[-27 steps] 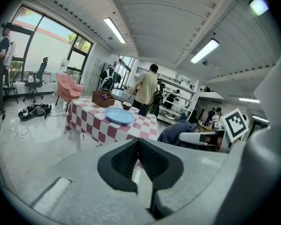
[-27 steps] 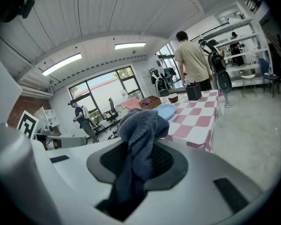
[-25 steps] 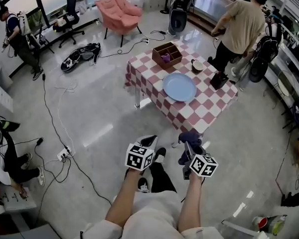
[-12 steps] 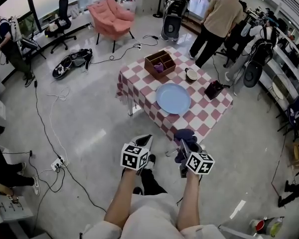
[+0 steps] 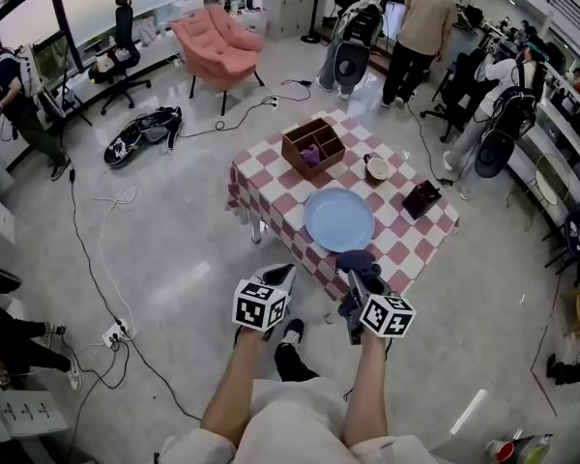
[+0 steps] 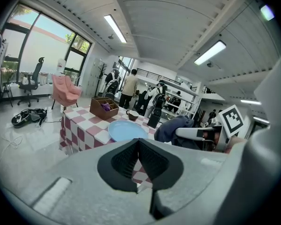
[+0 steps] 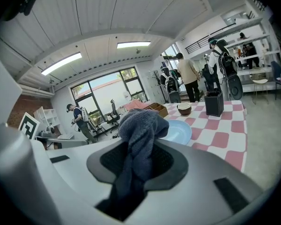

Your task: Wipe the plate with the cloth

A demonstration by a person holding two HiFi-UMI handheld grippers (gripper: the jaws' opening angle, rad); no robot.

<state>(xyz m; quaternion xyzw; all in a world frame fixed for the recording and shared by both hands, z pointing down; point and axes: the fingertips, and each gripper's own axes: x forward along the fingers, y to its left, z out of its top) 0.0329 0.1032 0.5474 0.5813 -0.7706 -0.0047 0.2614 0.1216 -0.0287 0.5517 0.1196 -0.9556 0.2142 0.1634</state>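
While the right gripper [image 5: 358, 283], lower centre, pinches the dark blue cloth [image 5: 359, 260], the left gripper [image 5: 281, 276] beside it is closed on nothing. The light blue plate [image 5: 339, 219] lies mid-frame on the checked table [image 5: 406, 245]. This looks like the approach step; next, the cloth must be lowered onto the plate.

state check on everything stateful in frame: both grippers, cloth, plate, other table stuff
left gripper: shut, empty.
right gripper: shut on the cloth.
cloth: bunched, pinched between the jaws, off the table.
plate: flat on the table, empty, nothing touching it.
bowl: upright on the table.
wooden box: open-topped, purple item inside.
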